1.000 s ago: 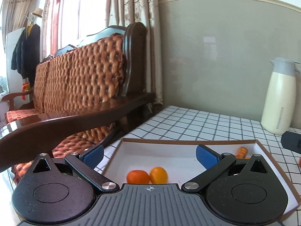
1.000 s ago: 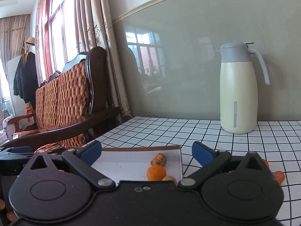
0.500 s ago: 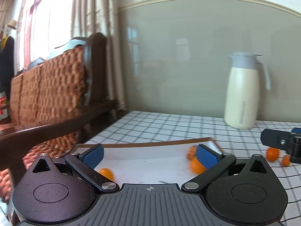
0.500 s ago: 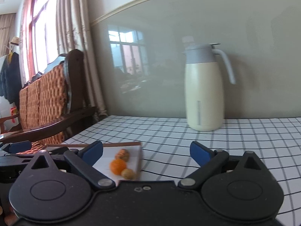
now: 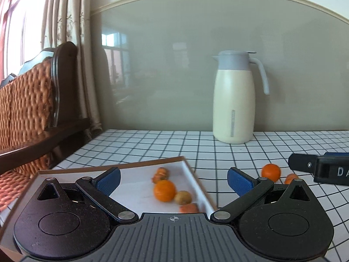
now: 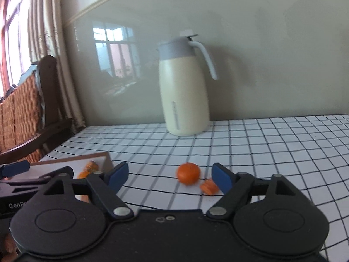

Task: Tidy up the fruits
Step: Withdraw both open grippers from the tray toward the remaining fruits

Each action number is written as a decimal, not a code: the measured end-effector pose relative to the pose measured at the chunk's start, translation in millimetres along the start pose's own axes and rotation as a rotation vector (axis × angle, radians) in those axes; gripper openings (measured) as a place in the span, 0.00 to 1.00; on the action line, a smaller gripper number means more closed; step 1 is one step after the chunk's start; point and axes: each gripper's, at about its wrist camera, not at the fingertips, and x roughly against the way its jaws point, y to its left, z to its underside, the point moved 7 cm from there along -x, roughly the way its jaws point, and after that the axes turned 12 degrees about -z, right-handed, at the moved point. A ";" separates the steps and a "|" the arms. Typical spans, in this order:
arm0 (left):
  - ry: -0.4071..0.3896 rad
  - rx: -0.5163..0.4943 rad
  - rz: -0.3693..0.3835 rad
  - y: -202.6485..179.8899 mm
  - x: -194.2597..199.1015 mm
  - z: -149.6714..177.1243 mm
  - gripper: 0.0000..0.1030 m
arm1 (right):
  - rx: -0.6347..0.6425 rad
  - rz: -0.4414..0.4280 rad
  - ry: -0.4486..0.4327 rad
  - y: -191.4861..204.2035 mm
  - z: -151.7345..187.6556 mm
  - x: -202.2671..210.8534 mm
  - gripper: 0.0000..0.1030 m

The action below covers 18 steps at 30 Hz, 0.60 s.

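The right gripper (image 6: 169, 178), fingers released (they have just been narrowing), frames a loose orange (image 6: 188, 173) just ahead on the counter (image 6: 272, 144). The left gripper (image 5: 173, 180) is released too. Next, likely: advance, clench, carry it to the tray (image 5: 192, 171)

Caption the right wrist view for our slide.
Right gripper open above checked tablecloth, jaws just closing toward an orange; jug behind.
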 end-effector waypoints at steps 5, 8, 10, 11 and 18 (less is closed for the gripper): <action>0.008 -0.023 0.031 -23.5 -1.8 1.9 1.00 | -0.031 0.047 0.021 -21.1 6.7 2.1 0.63; 0.006 -0.039 0.050 -37.8 -3.2 1.2 1.00 | -0.056 0.067 0.042 -32.8 10.5 -1.9 0.56; 0.002 -0.061 0.051 -47.1 -4.4 1.6 1.00 | -0.065 0.080 0.057 -38.5 12.8 -5.1 0.56; 0.002 -0.074 0.050 -52.2 -5.3 2.3 1.00 | -0.071 0.085 0.060 -41.5 14.2 -5.8 0.56; -0.012 -0.135 0.053 -78.8 -11.3 3.2 1.00 | -0.107 0.101 0.106 -57.0 21.6 -19.8 0.47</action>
